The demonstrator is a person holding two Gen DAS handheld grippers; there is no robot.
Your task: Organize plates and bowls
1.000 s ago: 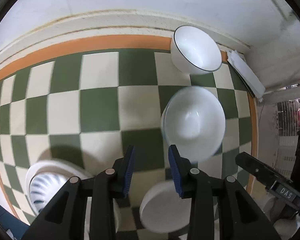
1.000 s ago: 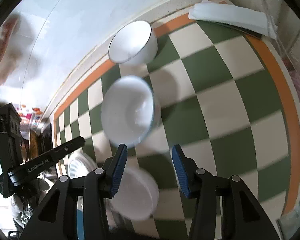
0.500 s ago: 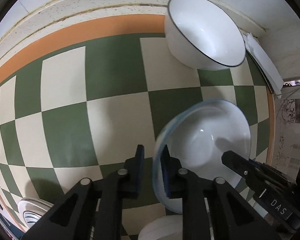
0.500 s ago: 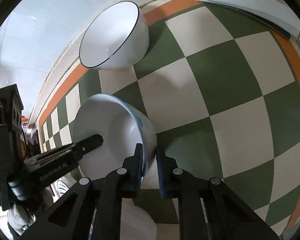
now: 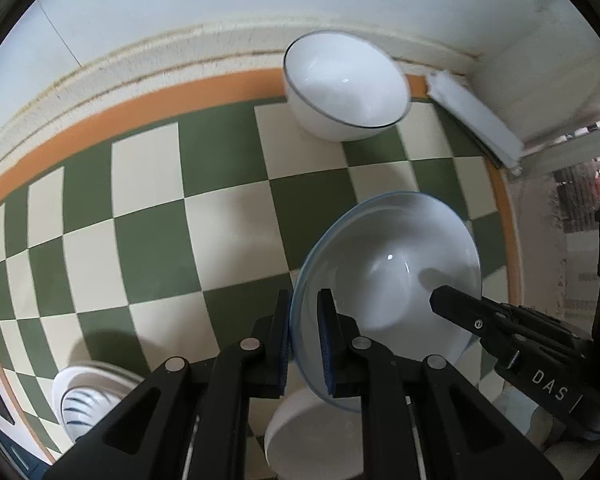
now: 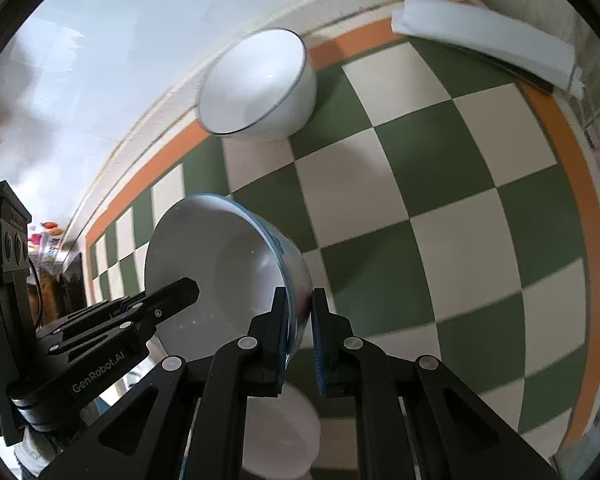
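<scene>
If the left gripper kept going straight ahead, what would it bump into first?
Probably the checkered tablecloth. The left gripper points steeply down, shut on the blue-rimmed bowl's rim, with cloth ahead of its tips. Depth is unclear.

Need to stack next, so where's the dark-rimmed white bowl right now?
In both wrist views the dark-rimmed white bowl sits at the checkered cloth's far edge by the wall, beyond the held glass bowl.
</scene>
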